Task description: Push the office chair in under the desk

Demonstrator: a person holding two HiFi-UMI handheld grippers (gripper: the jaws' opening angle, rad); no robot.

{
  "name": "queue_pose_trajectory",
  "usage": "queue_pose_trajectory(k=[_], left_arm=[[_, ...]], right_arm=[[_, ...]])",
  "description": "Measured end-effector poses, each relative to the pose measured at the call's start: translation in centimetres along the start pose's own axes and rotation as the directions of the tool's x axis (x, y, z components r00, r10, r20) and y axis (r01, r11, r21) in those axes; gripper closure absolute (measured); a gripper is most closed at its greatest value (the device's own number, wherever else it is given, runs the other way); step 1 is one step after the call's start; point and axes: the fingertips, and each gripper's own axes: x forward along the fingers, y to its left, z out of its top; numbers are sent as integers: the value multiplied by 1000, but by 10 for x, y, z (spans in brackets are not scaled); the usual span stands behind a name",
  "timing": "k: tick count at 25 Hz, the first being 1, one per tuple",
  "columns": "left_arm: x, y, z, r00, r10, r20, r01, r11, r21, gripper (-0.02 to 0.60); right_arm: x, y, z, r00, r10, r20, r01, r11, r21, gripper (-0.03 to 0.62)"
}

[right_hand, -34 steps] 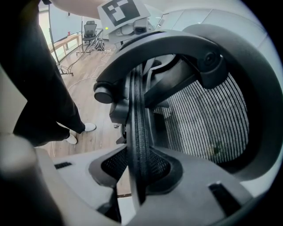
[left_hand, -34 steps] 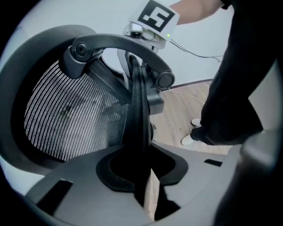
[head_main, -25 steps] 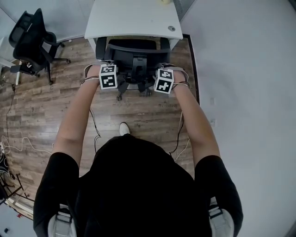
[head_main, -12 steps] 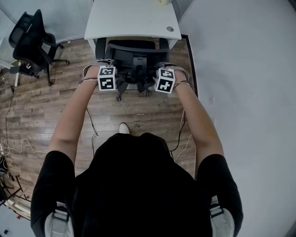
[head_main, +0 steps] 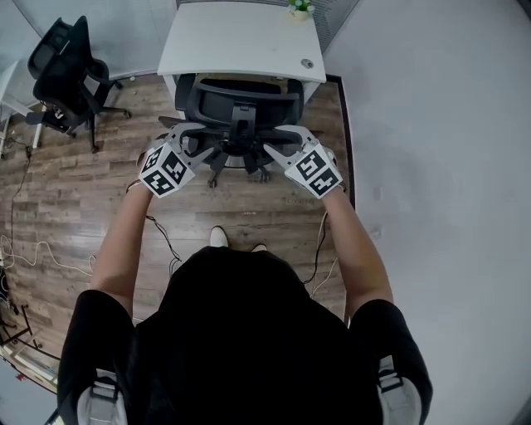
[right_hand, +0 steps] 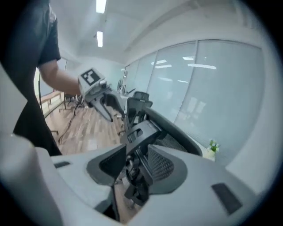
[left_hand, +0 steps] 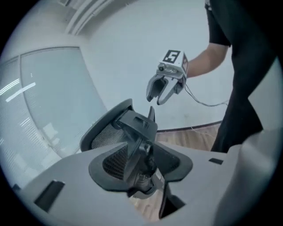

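Observation:
The black office chair [head_main: 241, 104] stands with its seat under the white desk [head_main: 241, 41], its backrest facing me. My left gripper [head_main: 189, 137] hangs just behind the chair's left side, angled inward. Its jaws are closing with nothing pressed between them. My right gripper [head_main: 282, 137] mirrors it at the right side, open and clear of the chair. The left gripper view looks between its own jaws [left_hand: 141, 176] at the chair's back mechanism [left_hand: 132, 132] and the right gripper [left_hand: 155, 99] beyond. The right gripper view shows the chair [right_hand: 146, 128] and the left gripper [right_hand: 108, 108].
A second black chair [head_main: 62, 70] stands at the far left on the wooden floor. A small plant [head_main: 299, 7] sits at the desk's back edge. A grey wall [head_main: 431, 166] runs close along the right. Cables [head_main: 25, 257] trail on the floor at left.
Both grippers came off the chair's backrest, drew back toward me, turned outward and opened their jaws. The chair stays under the desk.

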Motion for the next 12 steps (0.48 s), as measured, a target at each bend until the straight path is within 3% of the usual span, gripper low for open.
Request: queue_pose_trajectory(k=[4,7,10,12], left_arm=[[-29,-30,38,987,68,148,-44,986,-160,439],[-55,-45,76,946,127,297,-33,953,-302,459],[-68,-60,100,911,169,376,-17,927,-374,476],[-76,-66,111,889,209,407,-21,908,-419,522]], right_arm=[[-43,17,27,970,-32,242,-18,979,201,447],[-70,33,46,918,-53,392,-79,947,311,457],[-93,48,54,884,-65,464,-101,941,323,474],[-106,57,56,873,-67,483,-93,950,300,491]])
